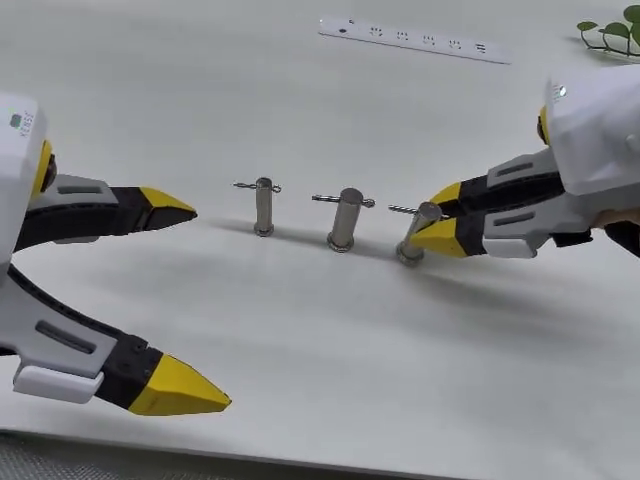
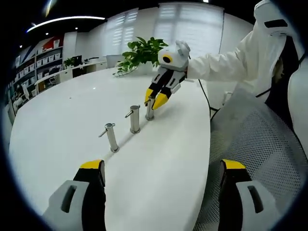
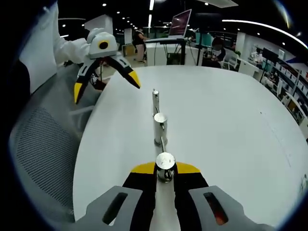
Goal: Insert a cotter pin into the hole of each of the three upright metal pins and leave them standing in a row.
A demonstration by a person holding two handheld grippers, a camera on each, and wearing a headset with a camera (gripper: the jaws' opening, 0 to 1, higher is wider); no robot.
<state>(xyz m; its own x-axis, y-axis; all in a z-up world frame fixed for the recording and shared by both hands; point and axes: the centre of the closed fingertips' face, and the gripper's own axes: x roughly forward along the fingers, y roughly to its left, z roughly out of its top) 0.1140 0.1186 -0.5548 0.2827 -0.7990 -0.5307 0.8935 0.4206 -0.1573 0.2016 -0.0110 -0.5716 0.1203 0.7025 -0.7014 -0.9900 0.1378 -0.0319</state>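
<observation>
Three metal pins stand in a row on the white table [image 1: 330,340]. The left pin [image 1: 264,208] and the middle pin [image 1: 345,220] are upright, each with a cotter pin through its top. The right pin [image 1: 415,237] leans, and a cotter pin [image 1: 402,209] sticks out of its head. My right gripper [image 1: 432,217] is shut on this pin near its head [image 3: 165,161]. My left gripper [image 1: 205,305] hangs open and empty to the left of the row, well apart from it. In the left gripper view the three pins [image 2: 134,119] line up ahead of it.
A white power strip [image 1: 415,38] lies at the table's far side, and a green plant [image 1: 612,35] stands at the far right corner. The table's near edge runs along the bottom of the head view. A mesh chair [image 2: 260,144] stands beside the table.
</observation>
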